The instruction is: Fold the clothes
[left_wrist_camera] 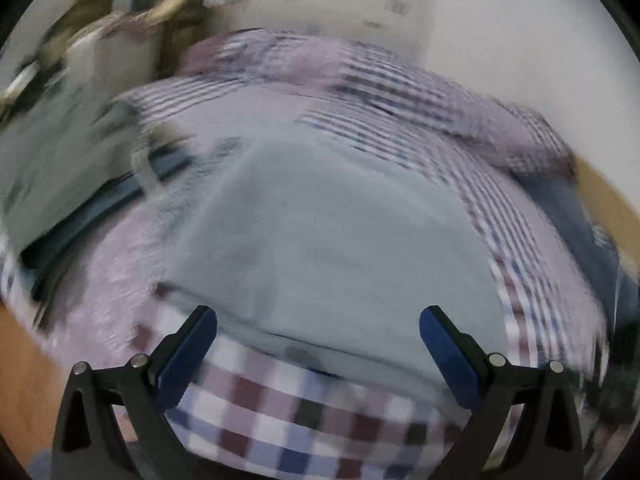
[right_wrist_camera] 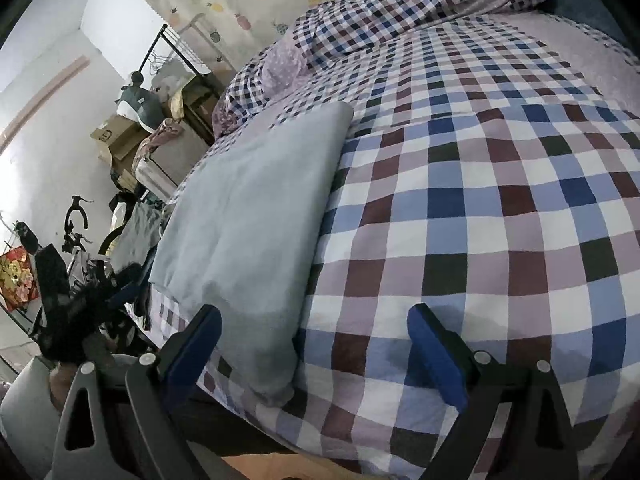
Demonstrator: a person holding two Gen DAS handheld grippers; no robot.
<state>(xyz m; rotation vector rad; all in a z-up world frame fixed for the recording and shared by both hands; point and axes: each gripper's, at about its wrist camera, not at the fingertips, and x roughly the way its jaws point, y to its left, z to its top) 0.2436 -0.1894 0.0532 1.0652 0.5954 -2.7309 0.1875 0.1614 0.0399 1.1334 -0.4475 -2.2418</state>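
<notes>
Because the pale grey garment (right_wrist_camera: 248, 216) already lies flat as a narrow folded strip on the checked bed cover (right_wrist_camera: 480, 220), neither tool grips it. The right gripper (right_wrist_camera: 314, 328) has its jaws wide apart and empty, with the garment's near end between the 2 blue pads, toward 11 o'clock of the gripper. The left gripper (left_wrist_camera: 318, 328) also shows its jaws spread and empty, facing the garment (left_wrist_camera: 320, 248) at 12 o'clock; that view is motion-blurred, so fine detail cannot be read.

In the right wrist view the garment sits along the bed's left edge, just beside the drop to the floor. Its long axis runs from 6 o'clock to 1 o'clock, the far end pointing toward the pillows (right_wrist_camera: 284, 66). This placement probably leaves the strip ready for a crosswise fold, near end brought to far end.
</notes>
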